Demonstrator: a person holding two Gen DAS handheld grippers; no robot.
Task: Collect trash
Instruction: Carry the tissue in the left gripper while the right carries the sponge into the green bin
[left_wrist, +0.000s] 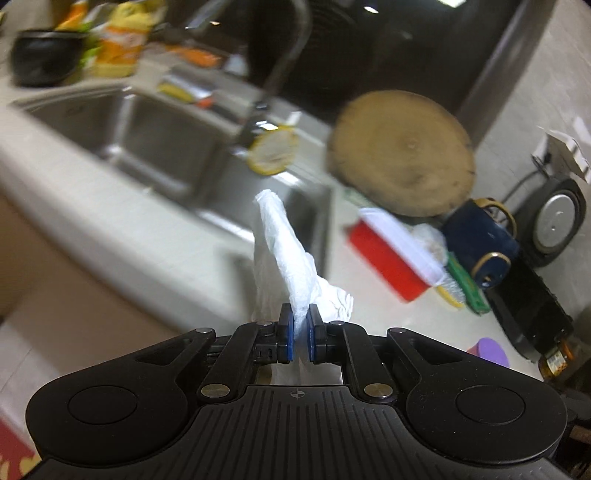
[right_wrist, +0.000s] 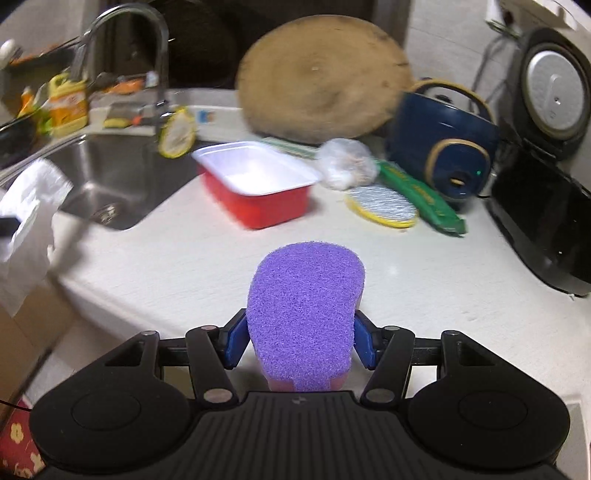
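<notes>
Left tongs (left_wrist: 301, 325): black frame, blue pads, white crinkled tissue (left_wrist: 284, 258) between them. Right tongs (right_wrist: 301, 338): same black and blue, around a purple sponge (right_wrist: 306, 317) with a coarse speckled texture. Ahead of the right tongs: red tub (right_wrist: 258, 184), white inside; navy kettle (right_wrist: 443, 144), tan trim; green packet (right_wrist: 417, 192); yellow-rimmed grey pad (right_wrist: 382, 206). Surface (right_wrist: 184, 266): off-white.

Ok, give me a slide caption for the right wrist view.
Right gripper clamps a purple sponge above the white counter, facing a red tub beside the sink.
</notes>
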